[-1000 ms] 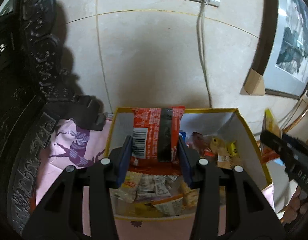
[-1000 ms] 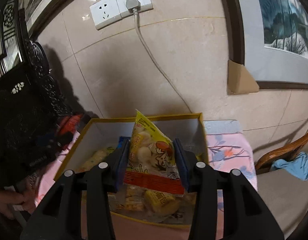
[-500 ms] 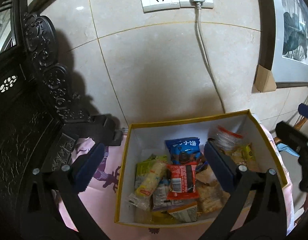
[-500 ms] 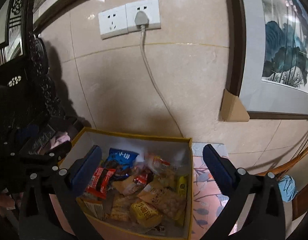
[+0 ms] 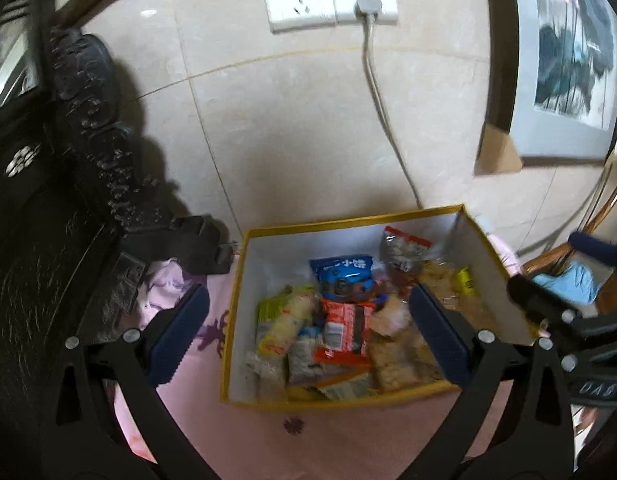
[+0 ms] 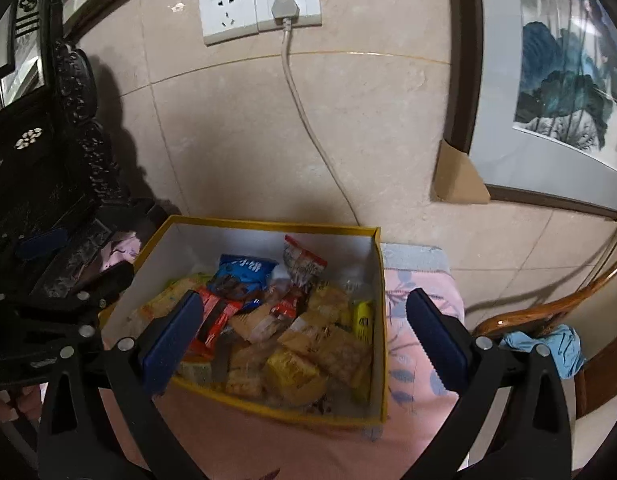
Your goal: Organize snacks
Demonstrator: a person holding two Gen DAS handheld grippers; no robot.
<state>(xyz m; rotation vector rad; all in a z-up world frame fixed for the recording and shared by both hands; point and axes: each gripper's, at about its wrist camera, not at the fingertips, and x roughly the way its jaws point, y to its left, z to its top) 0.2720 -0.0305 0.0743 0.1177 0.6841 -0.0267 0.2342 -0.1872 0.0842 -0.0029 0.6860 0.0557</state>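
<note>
A yellow-rimmed white box (image 5: 268, 272) stands on a pink cloth and holds several snack packs. Among them are a blue pack (image 5: 342, 272), a red pack (image 5: 344, 330) and a clear pack with a red top (image 5: 404, 246). My left gripper (image 5: 308, 334) is open and empty, held above the box's near side. My right gripper (image 6: 304, 330) is open and empty above the same box (image 6: 378, 280); the blue pack (image 6: 244, 272) and yellowish packs (image 6: 292, 368) lie below it. The right gripper also shows in the left wrist view (image 5: 580, 280).
A dark carved wooden cabinet (image 5: 48, 200) stands left of the box. A tiled wall with a socket and plugged cable (image 5: 368, 0) is behind. A framed picture (image 6: 548, 80) leans at the right. A wooden chair with blue cloth (image 6: 548, 340) is right.
Both grippers have opened and let go of their packs, the red one from the left and the yellow one from the right. Both then rose and pulled back from the box.
</note>
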